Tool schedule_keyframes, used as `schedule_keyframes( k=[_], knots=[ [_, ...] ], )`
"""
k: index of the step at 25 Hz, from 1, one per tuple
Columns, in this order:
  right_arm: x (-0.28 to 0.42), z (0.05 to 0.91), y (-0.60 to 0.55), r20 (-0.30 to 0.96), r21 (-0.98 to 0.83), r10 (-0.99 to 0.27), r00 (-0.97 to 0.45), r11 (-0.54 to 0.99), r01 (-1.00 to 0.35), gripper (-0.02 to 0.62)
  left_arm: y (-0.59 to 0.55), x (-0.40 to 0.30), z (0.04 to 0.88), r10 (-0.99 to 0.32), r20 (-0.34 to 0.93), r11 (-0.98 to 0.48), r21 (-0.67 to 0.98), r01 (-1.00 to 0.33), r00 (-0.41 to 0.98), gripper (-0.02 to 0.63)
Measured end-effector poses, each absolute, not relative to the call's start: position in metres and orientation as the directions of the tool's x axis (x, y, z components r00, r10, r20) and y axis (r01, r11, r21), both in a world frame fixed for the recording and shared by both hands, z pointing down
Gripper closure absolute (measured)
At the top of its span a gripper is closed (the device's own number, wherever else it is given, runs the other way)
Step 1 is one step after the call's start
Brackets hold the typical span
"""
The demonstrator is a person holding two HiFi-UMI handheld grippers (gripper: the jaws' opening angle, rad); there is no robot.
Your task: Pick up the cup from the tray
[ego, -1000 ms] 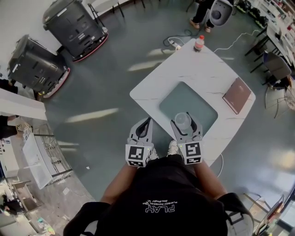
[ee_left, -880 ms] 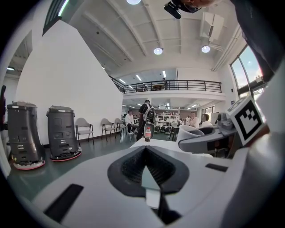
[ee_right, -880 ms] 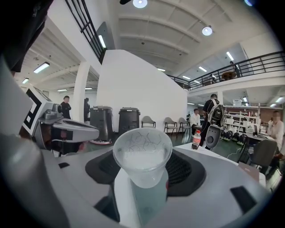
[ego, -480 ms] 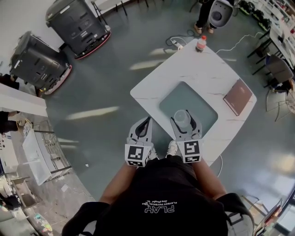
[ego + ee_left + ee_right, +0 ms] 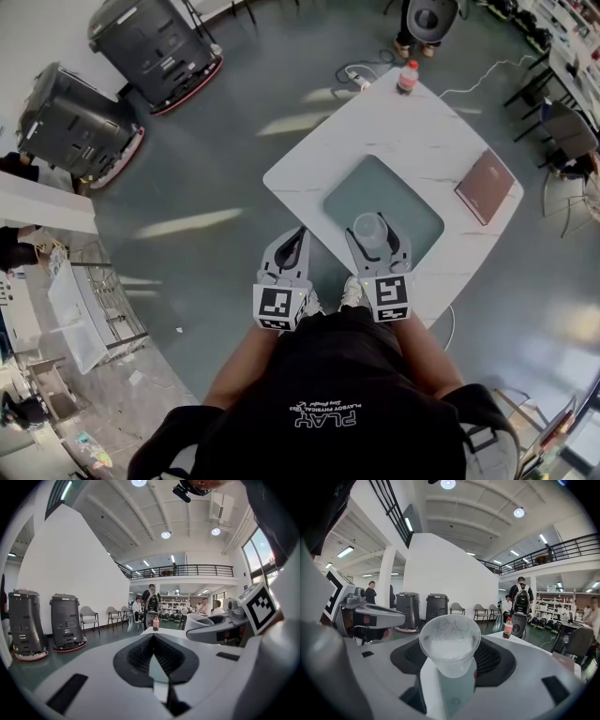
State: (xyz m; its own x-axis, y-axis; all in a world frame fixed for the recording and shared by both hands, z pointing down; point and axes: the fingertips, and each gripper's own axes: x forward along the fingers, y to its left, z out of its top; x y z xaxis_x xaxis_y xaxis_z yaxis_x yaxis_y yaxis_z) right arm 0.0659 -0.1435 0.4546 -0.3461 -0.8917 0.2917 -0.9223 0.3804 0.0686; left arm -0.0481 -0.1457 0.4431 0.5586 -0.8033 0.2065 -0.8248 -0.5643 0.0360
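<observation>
A clear plastic cup point(image 5: 369, 229) stands upright between the fingers of my right gripper point(image 5: 373, 236), which is shut on it. It hangs over the near edge of the grey-green tray point(image 5: 403, 202) on the white table point(image 5: 412, 127). In the right gripper view the cup point(image 5: 450, 639) fills the middle, with its rim towards the camera and a dark pad point(image 5: 499, 660) against its side. My left gripper point(image 5: 299, 238) hangs over the floor left of the table's near corner. Its jaws meet at the tip and hold nothing; in its own view the left gripper point(image 5: 153, 639) shows shut.
A red-labelled bottle point(image 5: 405, 77) stands at the table's far corner and a brown book point(image 5: 487, 186) lies at its right. Two dark machines point(image 5: 155, 47) point(image 5: 80, 127) are parked at the back left. A chair point(image 5: 567, 131) and cables are on the right, and a person point(image 5: 417, 23) stands beyond the table.
The cup stays in my right gripper. Both grippers have drifted slightly forward in the picture, and the left gripper stays shut.
</observation>
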Motion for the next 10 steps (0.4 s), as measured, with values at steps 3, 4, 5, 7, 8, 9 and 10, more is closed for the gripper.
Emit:
schedule_keyframes(
  k=[3,4,5,7,8,9,10],
  knots=[
    [0.068,0.455,-0.144,0.291,0.07,-0.894,-0.341,0.376,-0.924,0.308,-0.146,-0.048,0.444,-0.803,0.209,-0.564,0.034,-0.825,0.558,0.604],
    [0.069,0.455,-0.144,0.293,0.072,-0.895,-0.337,0.372,-0.925,0.31,-0.146,-0.047,0.444,-0.803,0.208,-0.564,0.034,-0.825,0.558,0.604],
    [0.071,0.456,-0.145,0.295,0.073,-0.896,-0.333,0.368,-0.927,0.31,-0.146,-0.047,0.443,-0.803,0.207,-0.565,0.033,-0.825,0.558,0.604],
    [0.074,0.457,-0.147,0.297,0.072,-0.897,-0.326,0.362,-0.93,0.31,-0.147,-0.046,0.443,-0.803,0.206,-0.565,0.032,-0.824,0.559,0.604],
    [0.075,0.457,-0.148,0.297,0.072,-0.898,-0.324,0.36,-0.93,0.31,-0.147,-0.045,0.443,-0.803,0.206,-0.565,0.032,-0.824,0.559,0.604],
    [0.077,0.457,-0.148,0.296,0.071,-0.899,-0.323,0.358,-0.931,0.309,-0.147,-0.044,0.444,-0.803,0.205,-0.565,0.032,-0.824,0.559,0.604],
    [0.078,0.458,-0.148,0.296,0.071,-0.899,-0.323,0.357,-0.931,0.308,-0.148,-0.044,0.444,-0.804,0.205,-0.565,0.033,-0.824,0.559,0.604]
  ],
)
